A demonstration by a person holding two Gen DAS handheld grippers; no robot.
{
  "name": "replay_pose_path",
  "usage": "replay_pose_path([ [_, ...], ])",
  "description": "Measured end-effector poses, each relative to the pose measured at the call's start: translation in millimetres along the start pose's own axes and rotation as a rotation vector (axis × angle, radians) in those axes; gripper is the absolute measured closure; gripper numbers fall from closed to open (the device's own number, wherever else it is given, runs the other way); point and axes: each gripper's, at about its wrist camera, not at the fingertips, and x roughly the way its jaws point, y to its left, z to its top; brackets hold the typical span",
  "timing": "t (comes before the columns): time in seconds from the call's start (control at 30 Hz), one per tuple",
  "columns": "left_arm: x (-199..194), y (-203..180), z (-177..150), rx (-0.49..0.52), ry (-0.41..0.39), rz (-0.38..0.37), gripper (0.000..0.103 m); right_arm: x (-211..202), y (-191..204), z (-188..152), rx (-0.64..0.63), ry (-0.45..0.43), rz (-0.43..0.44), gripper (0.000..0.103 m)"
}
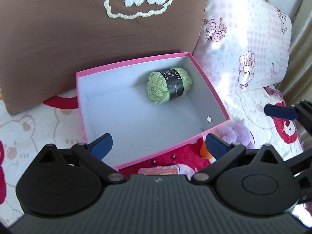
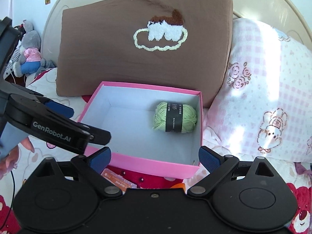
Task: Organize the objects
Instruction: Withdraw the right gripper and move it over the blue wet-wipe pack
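The green yarn (image 2: 175, 117) lies inside the pink box (image 2: 150, 164) at mid-frame, evidently stowed for tidying. Fingers of the left gripper (image 1: 159, 147) and right gripper (image 2: 155, 159) are spread apart, nothing held.

"GenRobot.AI" stands on the left tool (image 2: 64, 117); the green yarn's (image 2: 175, 120) black band reads "MILK CO…".
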Motion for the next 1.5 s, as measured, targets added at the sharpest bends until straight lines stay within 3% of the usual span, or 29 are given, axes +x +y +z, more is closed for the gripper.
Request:
replay_pose_path([
  [0.33,-33,-5,-8,0.031,-0.001,0.0,0.0,-37,7,-10,-0.04,-0.022,-0.012,0.005],
  [0.93,-57,-18,-39,0.089,0.044,-0.041,0.0,-79,7,-38,0.026,0.006,0.098,0.005],
  [1.5,-36,-45,-83,0.151,0.134,-0.078,0.0,-85,-7,-99,0.032,0.037,0.104,0.005],
])
